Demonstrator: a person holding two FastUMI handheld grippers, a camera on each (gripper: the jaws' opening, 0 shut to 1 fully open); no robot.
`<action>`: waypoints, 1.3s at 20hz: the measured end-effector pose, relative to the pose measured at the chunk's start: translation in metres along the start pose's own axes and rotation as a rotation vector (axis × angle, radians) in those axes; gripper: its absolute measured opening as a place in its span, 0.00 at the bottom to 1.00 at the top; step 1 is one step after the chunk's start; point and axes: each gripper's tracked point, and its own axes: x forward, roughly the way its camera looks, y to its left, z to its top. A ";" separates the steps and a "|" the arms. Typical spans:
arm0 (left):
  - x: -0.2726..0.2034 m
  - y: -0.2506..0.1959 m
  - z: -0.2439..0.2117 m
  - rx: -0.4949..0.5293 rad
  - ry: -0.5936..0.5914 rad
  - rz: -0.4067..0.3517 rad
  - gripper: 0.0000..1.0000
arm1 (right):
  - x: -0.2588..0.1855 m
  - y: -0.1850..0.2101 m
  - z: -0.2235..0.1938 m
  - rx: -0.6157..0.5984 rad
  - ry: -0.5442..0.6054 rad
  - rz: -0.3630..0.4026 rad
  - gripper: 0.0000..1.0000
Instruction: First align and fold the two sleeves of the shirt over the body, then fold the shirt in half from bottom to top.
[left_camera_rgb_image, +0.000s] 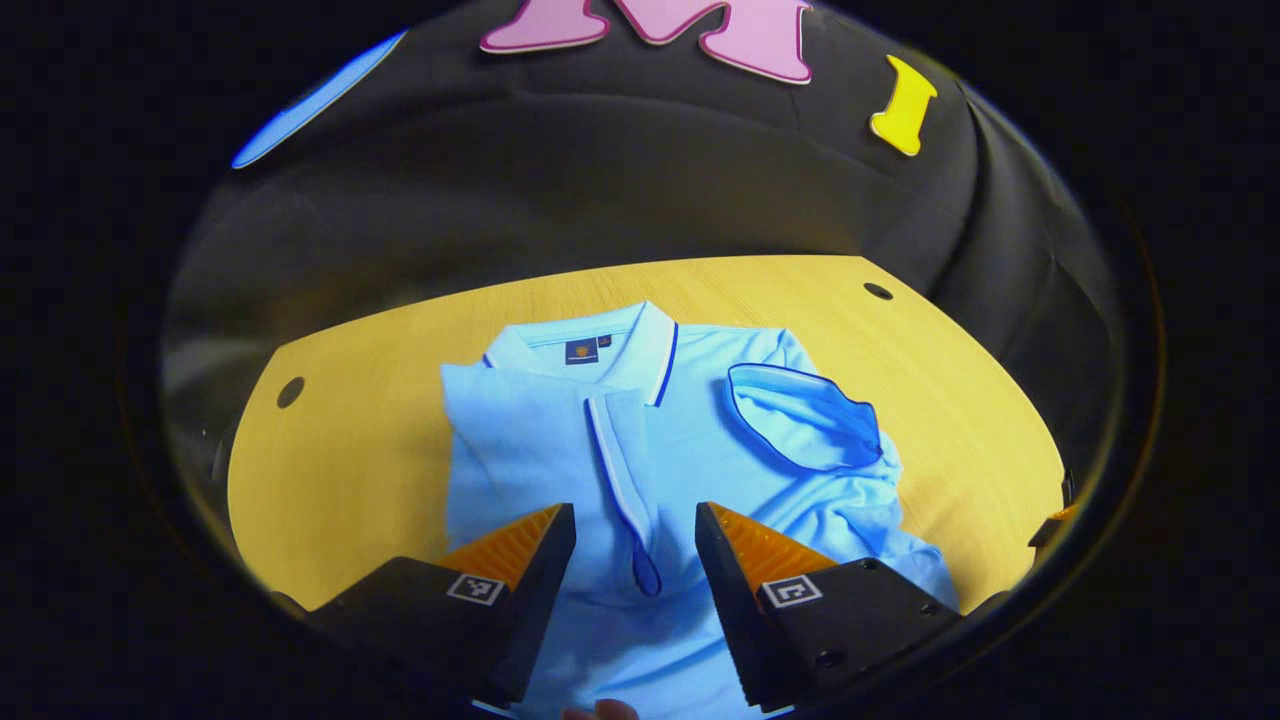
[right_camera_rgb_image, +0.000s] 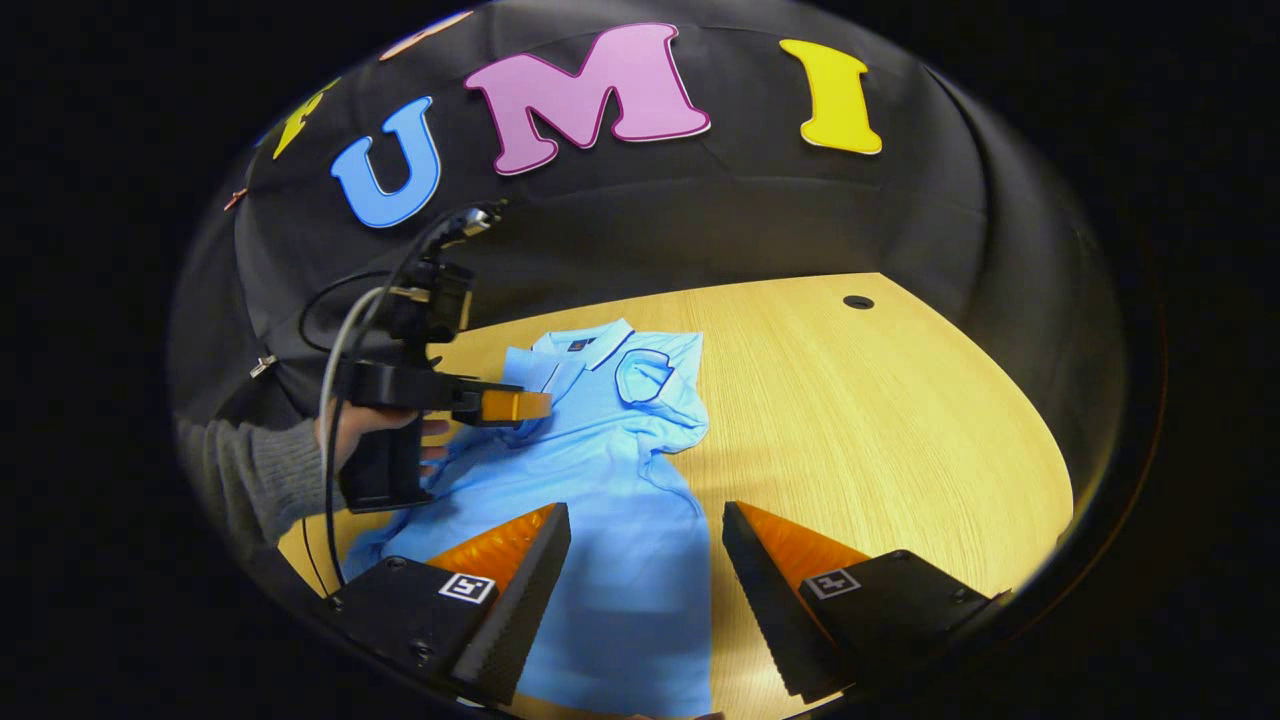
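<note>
shirt (left_camera_rgb_image: 640, 450) hem cut off by lower edge; collar label too small

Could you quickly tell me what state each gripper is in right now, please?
Left gripper: open, holding nothing, above the shirt.
Right gripper: open, holding nothing, over the shirt's lower part.

Polo shirt (left_camera_rgb_image: 560, 450): light blue, with dark blue piping on collar (left_camera_rgb_image: 640, 345) and sleeve cuff (left_camera_rgb_image: 805, 415). Neck label (left_camera_rgb_image: 581, 350): dark navy. Table (right_camera_rgb_image: 900, 420): yellow wood grain. Sleeve (right_camera_rgb_image: 255, 475) of the person: grey knit.
</note>
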 end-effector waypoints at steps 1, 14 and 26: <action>-0.018 0.001 -0.007 -0.005 -0.010 0.001 0.78 | -0.004 0.000 -0.004 -0.006 0.010 -0.003 0.96; -0.199 0.035 -0.174 -0.047 0.128 0.087 0.79 | -0.056 0.003 -0.102 -0.105 0.198 -0.039 0.96; -0.226 0.067 -0.254 -0.090 0.251 0.176 0.79 | -0.060 -0.018 -0.158 -0.110 0.333 -0.138 0.97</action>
